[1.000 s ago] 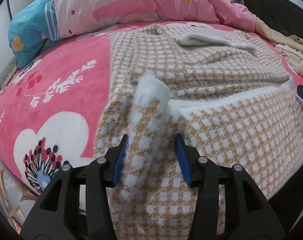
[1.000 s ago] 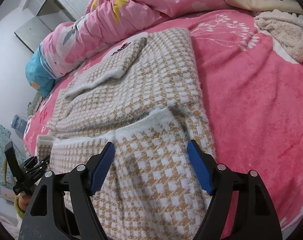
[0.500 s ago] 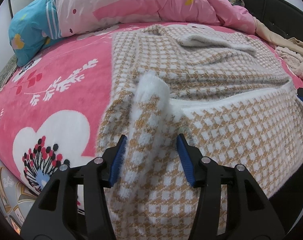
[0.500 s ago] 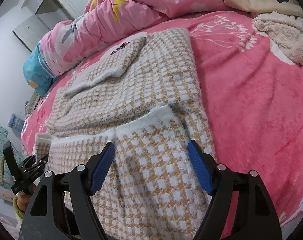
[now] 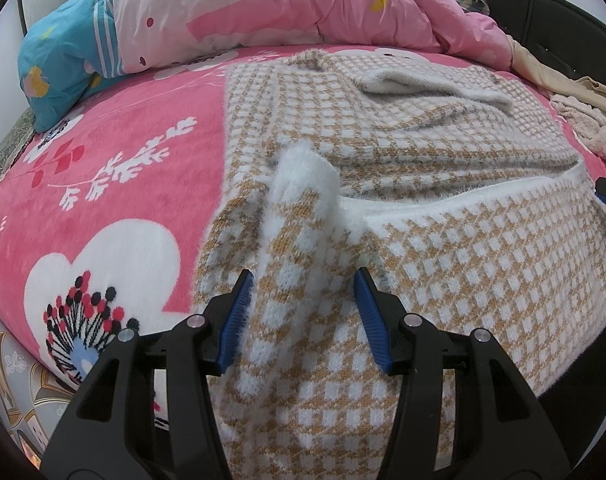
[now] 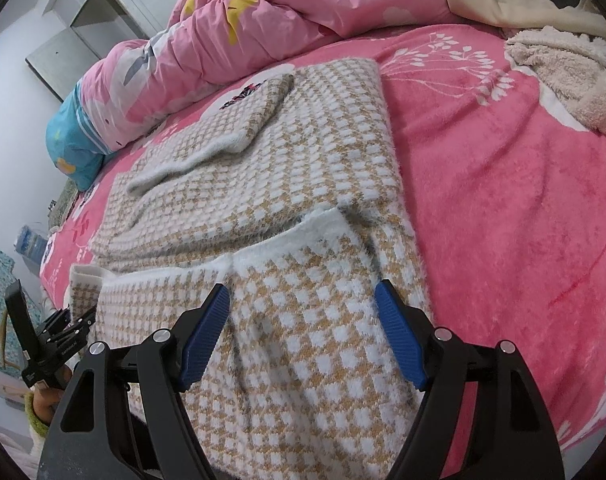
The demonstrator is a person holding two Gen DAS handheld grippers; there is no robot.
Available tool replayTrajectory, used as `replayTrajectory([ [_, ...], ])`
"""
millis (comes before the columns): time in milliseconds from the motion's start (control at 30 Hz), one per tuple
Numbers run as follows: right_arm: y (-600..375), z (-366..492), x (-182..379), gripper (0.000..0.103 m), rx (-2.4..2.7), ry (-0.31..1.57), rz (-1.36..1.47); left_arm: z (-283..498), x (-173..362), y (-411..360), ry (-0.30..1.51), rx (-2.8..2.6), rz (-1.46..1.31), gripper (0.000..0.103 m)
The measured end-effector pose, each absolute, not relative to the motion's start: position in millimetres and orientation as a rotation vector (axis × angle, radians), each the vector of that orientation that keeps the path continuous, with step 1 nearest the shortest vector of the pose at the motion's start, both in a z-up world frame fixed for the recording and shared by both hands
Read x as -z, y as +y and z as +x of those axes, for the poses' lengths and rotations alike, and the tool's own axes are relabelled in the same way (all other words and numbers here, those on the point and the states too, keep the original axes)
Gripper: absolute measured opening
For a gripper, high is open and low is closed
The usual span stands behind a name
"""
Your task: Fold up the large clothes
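A tan-and-white checked knit sweater (image 5: 403, 152) lies spread on the pink bed (image 5: 115, 176), its lower part folded up with the white hem (image 5: 463, 196) running across. My left gripper (image 5: 301, 312) hangs open over the near left corner. An upright ridge of the knit (image 5: 303, 200) rises between its blue pads (image 5: 239, 312) without being pressed. My right gripper (image 6: 303, 320) stands wide open just above the folded part (image 6: 303, 288) near the sweater's right edge, holding nothing. In the right wrist view the left gripper (image 6: 63, 332) shows at the far left.
A bunched pink duvet (image 5: 303, 4) and a blue pillow (image 5: 59, 64) lie along the far side. Beige and cream clothes (image 6: 563, 72) are heaped at the right, by a dark headboard (image 5: 563, 8). The bed's edge drops off at the near left (image 5: 7, 344). A green-cuffed hand (image 6: 39, 404) holds the left gripper.
The left gripper's jaws stand slightly wider around the ridge of knit. Neither hand nor the sweater has visibly moved.
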State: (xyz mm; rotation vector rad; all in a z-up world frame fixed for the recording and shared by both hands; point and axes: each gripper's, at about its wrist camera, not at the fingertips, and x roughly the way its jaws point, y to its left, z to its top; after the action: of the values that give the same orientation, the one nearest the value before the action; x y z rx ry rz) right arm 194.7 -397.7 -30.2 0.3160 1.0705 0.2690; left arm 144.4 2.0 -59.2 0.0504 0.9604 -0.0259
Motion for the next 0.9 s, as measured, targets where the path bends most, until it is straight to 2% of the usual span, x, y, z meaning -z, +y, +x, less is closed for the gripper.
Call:
replayTrajectory([
  [233,-395.7,191.0,24.2,0.073,-0.249,1.051,0.31,142.9,57.8,3.4,0.949,0.034,0.038,0.05],
  [600,-360.6,205.6,-19.0,0.073,-0.336,0.932,0.247,139.6,8.8,6.4,0.725,0.13,0.007,0.05],
  [767,-324.0,238.8,-18.5,0.073,-0.396,0.932,0.175,182.4,-9.1,-11.2,0.724,0.188,0.039,0.05],
  [900,-310.7,264.5,-11.6,0.073,-0.416,0.944,0.168,234.1,-5.9,-16.6,0.786,0.273,-0.074,0.05],
])
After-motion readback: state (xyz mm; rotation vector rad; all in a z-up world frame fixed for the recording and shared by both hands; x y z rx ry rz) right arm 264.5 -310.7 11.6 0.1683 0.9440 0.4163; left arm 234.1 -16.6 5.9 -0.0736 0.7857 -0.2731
